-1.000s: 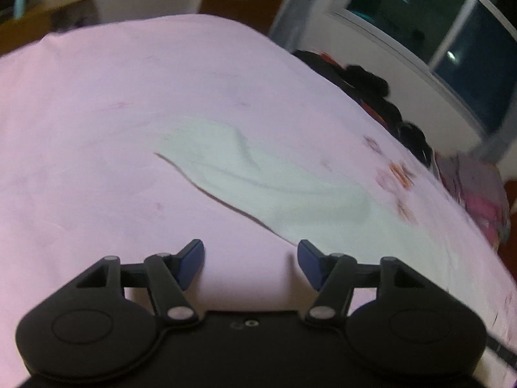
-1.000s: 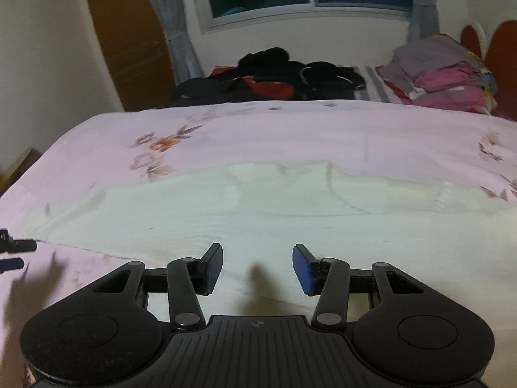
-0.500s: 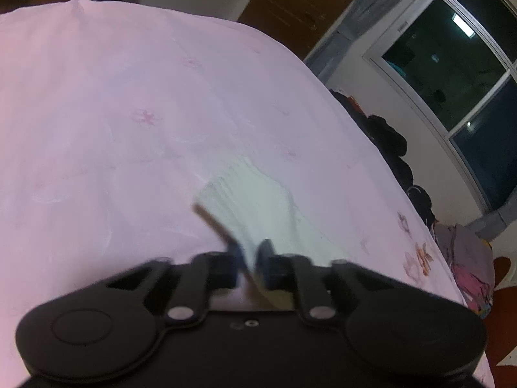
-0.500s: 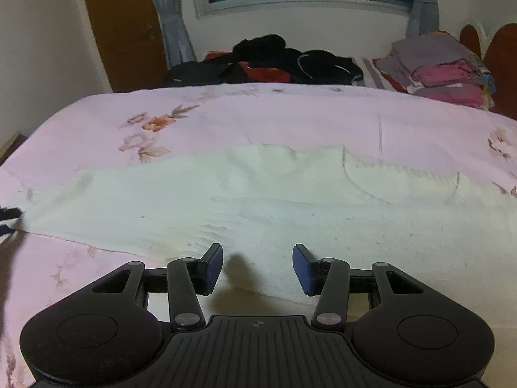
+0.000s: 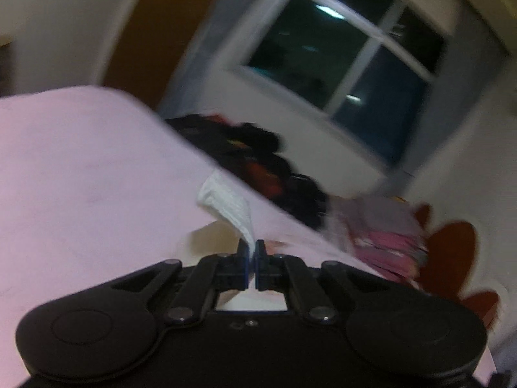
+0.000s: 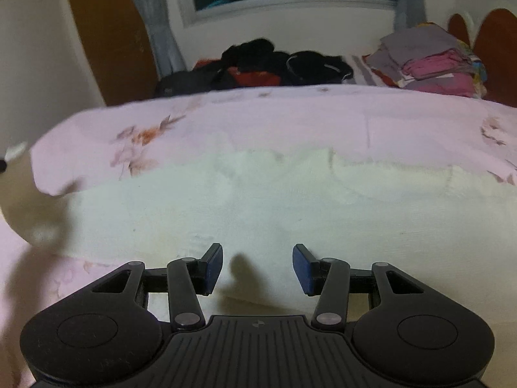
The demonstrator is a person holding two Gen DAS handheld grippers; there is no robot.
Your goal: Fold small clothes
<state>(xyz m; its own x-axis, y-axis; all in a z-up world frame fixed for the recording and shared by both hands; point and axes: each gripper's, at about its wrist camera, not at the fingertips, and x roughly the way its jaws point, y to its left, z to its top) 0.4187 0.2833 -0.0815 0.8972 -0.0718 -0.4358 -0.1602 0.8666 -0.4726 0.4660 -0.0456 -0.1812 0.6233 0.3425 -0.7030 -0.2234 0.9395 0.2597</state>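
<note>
The left gripper (image 5: 251, 260) is clamped on a corner of the cream garment (image 5: 231, 205); its blue pads are pressed together with a strip of the pale knit pinched between them. From the pinch the fabric rises ahead of the gripper and a little to its left, ending in a bunched, ribbed edge held off the pink bedsheet (image 5: 80, 168). This view is blurred and tilted. Beyond the gripper and to its right lies a heap of dark clothes (image 5: 258, 158) along the far edge of the bed, and further right a folded stack (image 5: 387, 232) in grey and pink. A dark window (image 5: 339, 55) fills the wall above them.

In the right wrist view, the garment (image 6: 274, 200) is spread wide across the bed directly ahead of the right gripper (image 6: 257, 266), reaching from the far left to the far right of the view. Its left end curls upward at the left edge of the picture, lifted off the floral bedsheet (image 6: 226, 119). The right gripper stands open just above the garment's near edge, with nothing between its blue pads; whether the pads touch the cloth cannot be told. Its shadow falls on the cloth between the fingers. Far ahead sit the dark clothes (image 6: 268, 64), and to their right the folded stack (image 6: 433, 61).
</note>
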